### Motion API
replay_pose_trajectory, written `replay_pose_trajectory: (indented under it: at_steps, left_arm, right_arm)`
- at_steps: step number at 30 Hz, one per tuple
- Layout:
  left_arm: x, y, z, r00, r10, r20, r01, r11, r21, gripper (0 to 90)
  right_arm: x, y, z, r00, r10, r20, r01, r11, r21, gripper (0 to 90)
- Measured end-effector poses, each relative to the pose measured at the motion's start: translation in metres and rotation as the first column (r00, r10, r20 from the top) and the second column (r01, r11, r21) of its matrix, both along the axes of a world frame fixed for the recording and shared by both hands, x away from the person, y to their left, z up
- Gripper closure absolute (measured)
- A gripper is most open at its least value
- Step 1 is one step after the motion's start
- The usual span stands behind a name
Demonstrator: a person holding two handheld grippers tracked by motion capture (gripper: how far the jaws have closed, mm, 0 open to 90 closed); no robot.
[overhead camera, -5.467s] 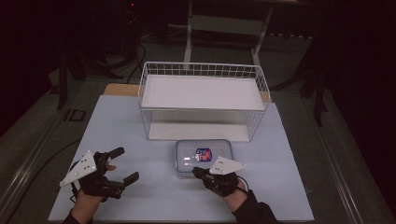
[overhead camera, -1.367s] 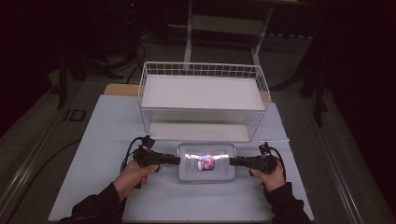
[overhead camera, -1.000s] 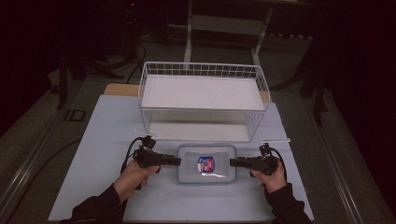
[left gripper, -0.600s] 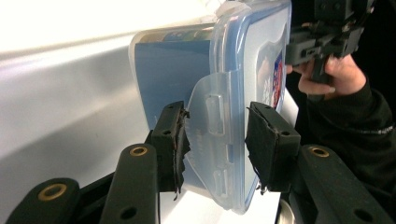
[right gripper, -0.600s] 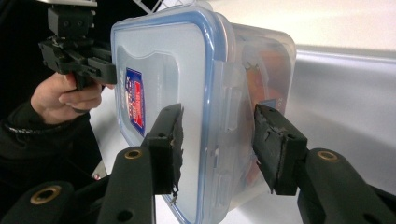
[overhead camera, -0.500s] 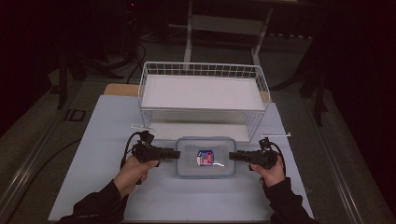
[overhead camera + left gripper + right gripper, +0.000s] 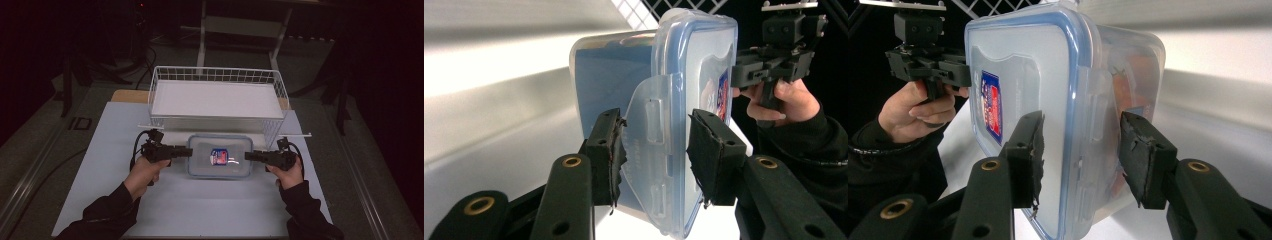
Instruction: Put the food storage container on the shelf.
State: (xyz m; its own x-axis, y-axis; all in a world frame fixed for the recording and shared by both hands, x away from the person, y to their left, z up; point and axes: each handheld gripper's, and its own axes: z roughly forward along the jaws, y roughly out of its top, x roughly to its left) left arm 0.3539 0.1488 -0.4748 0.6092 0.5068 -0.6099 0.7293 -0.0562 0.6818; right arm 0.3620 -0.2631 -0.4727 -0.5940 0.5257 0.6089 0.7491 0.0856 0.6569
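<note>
The clear plastic lidded container with a blue seal [image 7: 219, 156] is sitting at centre frame, now nearer the white wire basket [image 7: 215, 98] than half a second ago. The left gripper [image 7: 186, 151] and right gripper [image 7: 248, 155] are bracketing its end latches, jaws spread, not clamped.

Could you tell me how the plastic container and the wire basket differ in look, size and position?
The wire basket is open-topped white mesh; the plastic container is clear, closed by a blue-rimmed lid with a red and blue label. The basket is far larger. It stands at the table's far side, untouched, while the container sits nearer, between the left gripper and the right gripper. Both are rectangular.
</note>
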Motion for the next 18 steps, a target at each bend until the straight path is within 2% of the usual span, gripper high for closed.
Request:
replay_pose_trajectory:
  at_steps: [5,6,11,13,15,18]
  left_arm:
    - [0.008,-0.001,0.001,0.9998,0.009,0.019,-0.009,0.9999,0.005,57.4]
    - [0.010,-0.002,0.000,0.9997,0.018,0.019,-0.018,0.9998,0.004,57.3]
    - [0.017,-0.006,-0.008,0.9990,0.037,0.027,-0.037,0.9991,0.021,56.3]
    - [0.016,-0.009,-0.010,0.9982,0.046,0.038,-0.047,0.9986,0.026,56.1]
    - [0.018,-0.014,-0.014,0.9956,0.057,0.074,-0.060,0.9972,0.045,55.7]
    - [0.019,-0.016,-0.016,0.9942,0.067,0.084,-0.071,0.9966,0.042,55.6]
  right_arm:
    - [0.011,0.000,0.003,0.9999,-0.004,0.014,0.004,1.0000,-0.006,53.4]
    - [0.017,0.000,0.004,0.9998,-0.007,0.020,0.007,1.0000,-0.006,53.4]
    - [0.028,0.001,0.002,0.9992,-0.016,0.037,0.017,0.9994,-0.031,53.0]
    - [0.031,0.000,0.000,0.9989,-0.019,0.043,0.020,0.9994,-0.029,52.9]
    - [0.034,-0.001,-0.003,0.9980,-0.023,0.059,0.025,0.9991,-0.034,52.5]
    - [0.036,-0.002,-0.004,0.9964,-0.031,0.079,0.034,0.9986,-0.042,52.2]
